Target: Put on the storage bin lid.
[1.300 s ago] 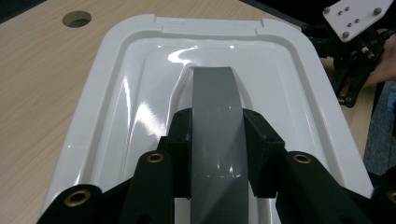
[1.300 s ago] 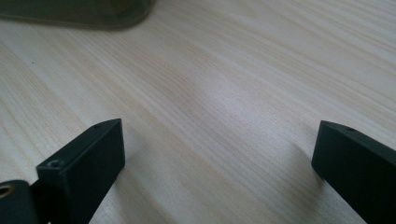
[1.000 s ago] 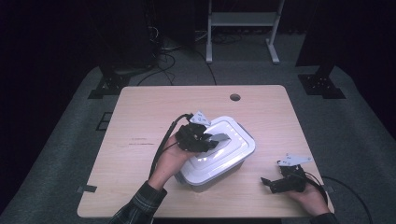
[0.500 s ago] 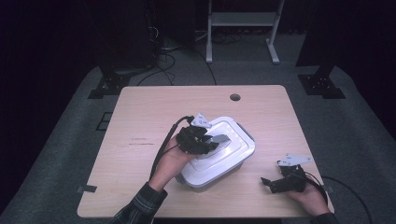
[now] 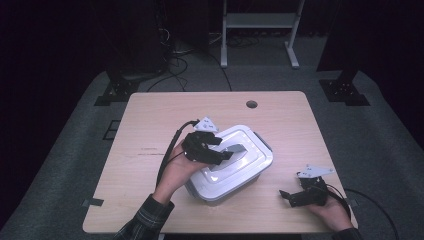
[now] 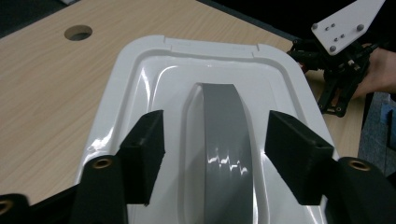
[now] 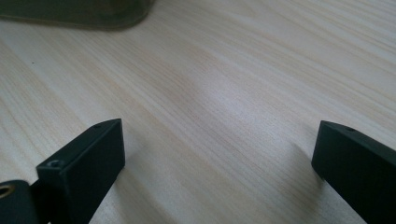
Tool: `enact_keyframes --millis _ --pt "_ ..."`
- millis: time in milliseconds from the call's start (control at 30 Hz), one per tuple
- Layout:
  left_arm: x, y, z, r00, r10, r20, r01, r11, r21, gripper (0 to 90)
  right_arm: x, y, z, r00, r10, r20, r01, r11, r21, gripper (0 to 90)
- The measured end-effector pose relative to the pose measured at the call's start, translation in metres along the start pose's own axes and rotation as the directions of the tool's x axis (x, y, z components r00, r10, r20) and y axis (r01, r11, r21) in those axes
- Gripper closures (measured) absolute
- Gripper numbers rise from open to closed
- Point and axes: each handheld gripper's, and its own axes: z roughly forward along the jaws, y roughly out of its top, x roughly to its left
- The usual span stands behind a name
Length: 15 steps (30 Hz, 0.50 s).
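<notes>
You held the left gripper (image 5: pixel 226 155) over the white storage box (image 5: pixel 250 167) near the centre of the high view, a little below the middle of the wooden table (image 5: pixel 150 115). In the left gripper view its jaws stood wide apart, one on each side of the grey handle (image 6: pixel 224 135) set in the recess of the white lid (image 6: pixel 135 79), and gripped nothing; whether they touched the lid I couldn't tell. The box sat on the table with its lid on.

Your right gripper (image 5: pixel 286 196) lay low at the lower right of the high view, well apart from the box. In the right gripper view its jaws were spread wide over bare wood, holding nothing.
</notes>
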Motion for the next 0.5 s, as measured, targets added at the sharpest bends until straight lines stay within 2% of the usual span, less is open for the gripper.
enact_keyframes --millis 167,267,400,500 --pt "0.004 -0.002 -0.012 1.0000 -0.001 -0.005 0.001 0.9999 -0.016 25.3 0.000 0.000 0.000 1.0000 0.000 0.000 0.000 1.000 -0.001 1.7" --pt "0.007 -0.004 -0.020 1.0000 0.001 -0.009 -0.001 0.9999 -0.011 19.6 0.000 0.000 0.000 1.0000 0.000 0.000 0.000 1.000 -0.001 1.6" --pt "0.010 -0.006 -0.029 0.9998 0.000 -0.022 -0.001 0.9996 -0.027 16.9 0.000 0.000 0.000 1.0000 0.000 0.000 0.000 1.000 -0.001 1.6" --pt "0.012 -0.009 -0.034 0.9988 0.008 -0.048 -0.009 0.9998 -0.017 10.7 0.000 0.000 0.000 1.0000 0.000 0.000 0.000 1.000 0.000 1.7"
